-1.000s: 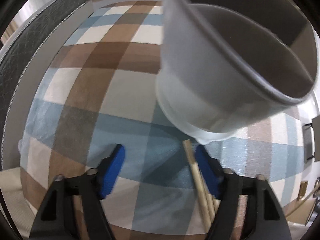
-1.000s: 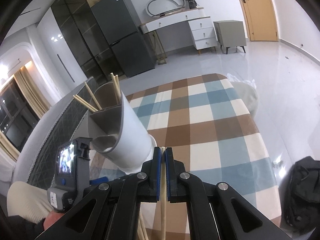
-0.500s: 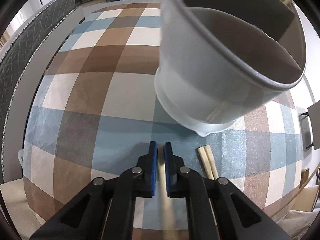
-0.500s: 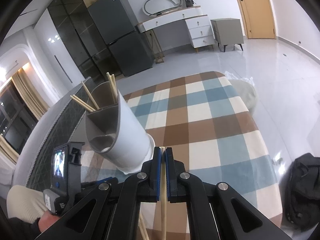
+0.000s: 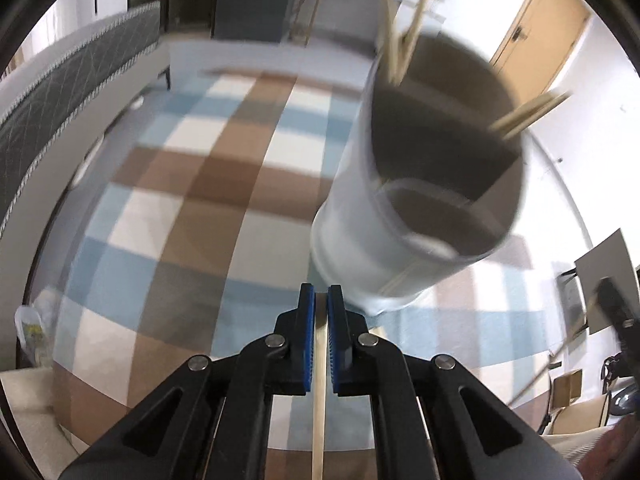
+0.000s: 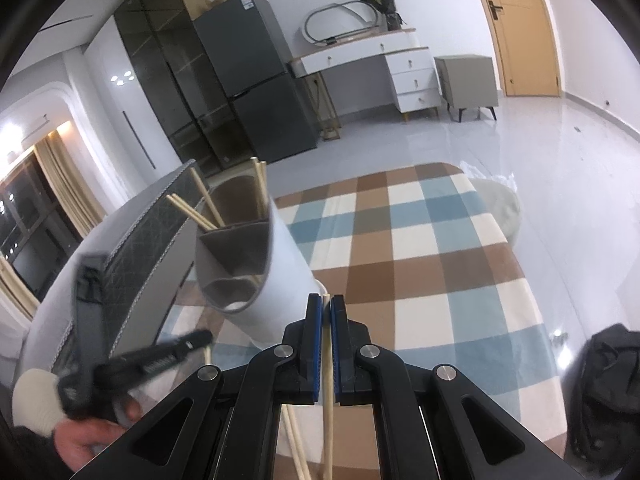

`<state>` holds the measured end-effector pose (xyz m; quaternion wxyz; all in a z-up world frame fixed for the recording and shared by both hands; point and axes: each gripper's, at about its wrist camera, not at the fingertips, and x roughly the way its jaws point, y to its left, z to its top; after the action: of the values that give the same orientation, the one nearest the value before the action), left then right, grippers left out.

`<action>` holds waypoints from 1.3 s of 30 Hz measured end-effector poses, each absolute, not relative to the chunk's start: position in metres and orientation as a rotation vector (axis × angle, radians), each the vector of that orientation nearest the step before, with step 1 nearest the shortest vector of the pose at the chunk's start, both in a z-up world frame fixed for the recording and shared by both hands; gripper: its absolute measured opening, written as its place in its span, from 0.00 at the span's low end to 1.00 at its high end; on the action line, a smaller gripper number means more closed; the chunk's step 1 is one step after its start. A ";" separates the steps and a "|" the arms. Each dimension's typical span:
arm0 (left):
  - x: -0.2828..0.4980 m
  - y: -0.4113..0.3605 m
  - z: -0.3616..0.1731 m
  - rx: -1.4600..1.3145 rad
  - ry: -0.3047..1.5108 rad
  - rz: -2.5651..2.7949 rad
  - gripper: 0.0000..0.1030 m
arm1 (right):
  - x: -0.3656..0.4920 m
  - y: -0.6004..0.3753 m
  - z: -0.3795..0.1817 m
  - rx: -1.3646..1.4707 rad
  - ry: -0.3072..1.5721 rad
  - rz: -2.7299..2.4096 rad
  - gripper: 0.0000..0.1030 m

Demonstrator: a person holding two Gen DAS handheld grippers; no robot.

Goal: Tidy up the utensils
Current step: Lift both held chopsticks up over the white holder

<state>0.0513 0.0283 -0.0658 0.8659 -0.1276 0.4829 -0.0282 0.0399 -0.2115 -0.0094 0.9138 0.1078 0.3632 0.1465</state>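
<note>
A white utensil holder [image 5: 404, 200] with a grey divided inside stands on the checked tablecloth [image 5: 192, 184]; several wooden chopsticks [image 5: 396, 36] stick out of its far compartment. It also shows in the right wrist view [image 6: 256, 264]. My left gripper [image 5: 321, 312] is shut on a wooden chopstick [image 5: 319, 400] just before the holder's base. My right gripper [image 6: 326, 316] is shut on another chopstick [image 6: 327, 400] beside the holder's base. The left gripper [image 6: 176, 354] appears blurred at lower left of the right wrist view.
A loose chopstick [image 6: 294, 436] lies on the table under the right gripper. A grey padded headboard-like panel [image 5: 60, 92] runs along the table's left side. A fridge [image 6: 256, 76], white dresser [image 6: 384, 68] and door [image 6: 516, 28] stand far behind.
My left gripper closed on a chopstick lying by the holder and has lifted and tilted up with it. My right gripper stays shut on its chopstick, nearly still.
</note>
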 end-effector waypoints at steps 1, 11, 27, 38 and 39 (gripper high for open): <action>0.044 0.024 -0.058 -0.268 0.981 -0.072 0.02 | 0.037 -0.209 -0.008 0.213 0.739 0.305 0.03; 0.022 0.025 -0.012 -0.174 0.785 -0.176 0.02 | 0.013 -0.190 0.012 0.127 0.633 0.316 0.03; 0.013 0.039 0.006 -0.174 0.797 -0.200 0.01 | -0.012 -0.172 0.030 0.126 0.569 0.290 0.03; 0.006 0.043 0.026 -0.186 0.769 -0.244 0.01 | -0.023 -0.168 0.059 0.119 0.511 0.254 0.03; 0.006 0.043 0.027 -0.187 0.767 -0.246 0.01 | -0.023 -0.168 0.060 0.114 0.507 0.252 0.03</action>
<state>0.0061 0.0429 0.0273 0.9157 -0.0910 0.3727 -0.1197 -0.0233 -0.1677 0.0600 0.9587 0.0560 0.2499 0.1241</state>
